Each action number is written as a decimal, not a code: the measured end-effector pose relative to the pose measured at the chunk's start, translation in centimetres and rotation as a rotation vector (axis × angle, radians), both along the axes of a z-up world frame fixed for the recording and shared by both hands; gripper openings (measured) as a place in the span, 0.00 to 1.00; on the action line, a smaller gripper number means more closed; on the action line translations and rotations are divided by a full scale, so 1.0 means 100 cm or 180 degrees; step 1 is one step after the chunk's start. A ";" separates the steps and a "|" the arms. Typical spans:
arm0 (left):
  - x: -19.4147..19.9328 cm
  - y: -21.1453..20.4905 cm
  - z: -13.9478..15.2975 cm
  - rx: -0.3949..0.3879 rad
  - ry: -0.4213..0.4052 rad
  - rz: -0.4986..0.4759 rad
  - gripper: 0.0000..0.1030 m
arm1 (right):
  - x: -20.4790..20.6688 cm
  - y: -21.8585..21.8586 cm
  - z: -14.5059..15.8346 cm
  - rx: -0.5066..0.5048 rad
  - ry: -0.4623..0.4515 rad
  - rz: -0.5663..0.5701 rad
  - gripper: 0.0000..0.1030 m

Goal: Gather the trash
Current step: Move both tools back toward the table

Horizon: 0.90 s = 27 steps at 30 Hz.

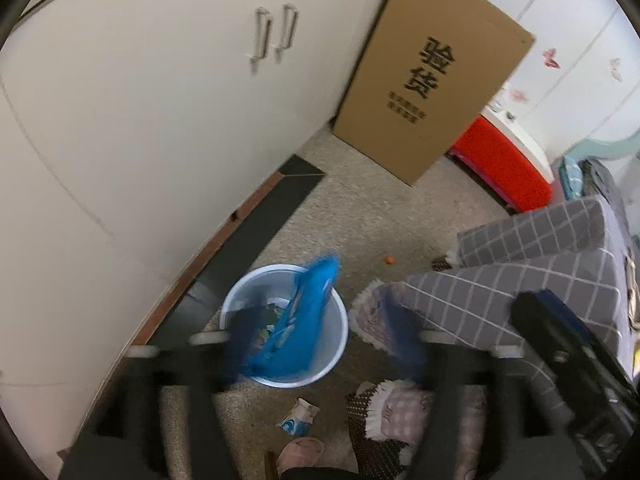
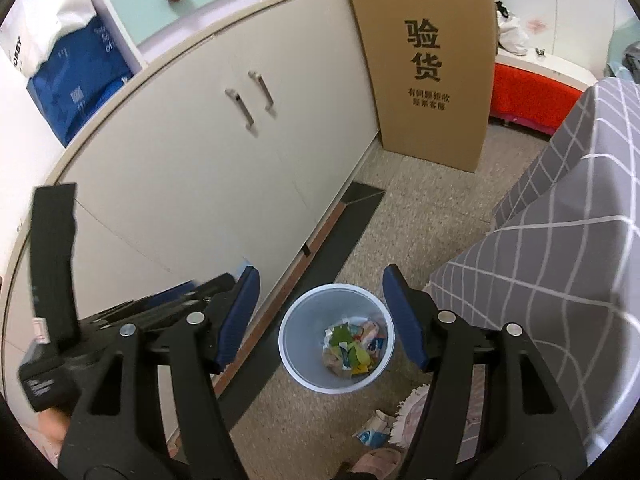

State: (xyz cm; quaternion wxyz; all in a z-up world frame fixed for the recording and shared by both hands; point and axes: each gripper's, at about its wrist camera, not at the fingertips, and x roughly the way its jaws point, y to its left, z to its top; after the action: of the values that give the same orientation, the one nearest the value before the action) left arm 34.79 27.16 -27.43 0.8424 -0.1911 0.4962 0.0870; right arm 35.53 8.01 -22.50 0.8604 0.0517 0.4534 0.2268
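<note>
A pale blue bin (image 1: pixel 334 312) stands on the floor by the cabinet; it also shows in the right wrist view (image 2: pixel 296 320) with mixed scraps (image 2: pixel 352 346) inside. In the left wrist view a blue wrapper (image 1: pixel 296 320) is blurred over the bin's mouth, apart from the fingers. My left gripper (image 1: pixel 320 336) is open above the bin, its image smeared. My right gripper (image 2: pixel 320 316) is open and empty, high over the bin. A small white and blue wrapper (image 1: pixel 298 420) lies on the floor just in front of the bin, and shows in the right wrist view (image 2: pixel 372 432).
A cream cabinet (image 1: pixel 160 128) runs along the left. A tall cardboard box (image 1: pixel 432 80) leans at its far end. A grey checked cloth (image 2: pixel 560 260) covers furniture on the right. Fringed slippers (image 1: pixel 396 412) lie near the bin. A small orange bit (image 1: pixel 388 259) lies beyond.
</note>
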 end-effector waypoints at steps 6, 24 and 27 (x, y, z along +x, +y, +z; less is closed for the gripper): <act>-0.006 -0.008 0.010 -0.0015 -0.0014 -0.0045 0.69 | -0.003 -0.012 0.012 0.0069 -0.0029 -0.0049 0.63; -0.027 -0.140 0.135 0.0259 -0.0841 -0.0553 0.78 | -0.042 -0.139 0.096 0.0258 -0.0656 -0.0484 0.68; -0.021 -0.187 0.148 0.0298 -0.0918 -0.0779 0.83 | -0.050 -0.186 0.108 0.0223 -0.0786 -0.0684 0.69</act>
State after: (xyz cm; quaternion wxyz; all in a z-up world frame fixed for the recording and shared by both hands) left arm 32.70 8.42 -12.67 0.9170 -0.1004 0.3853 -0.0214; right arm 30.55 -10.58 -11.66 0.9266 0.1016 0.3279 0.1537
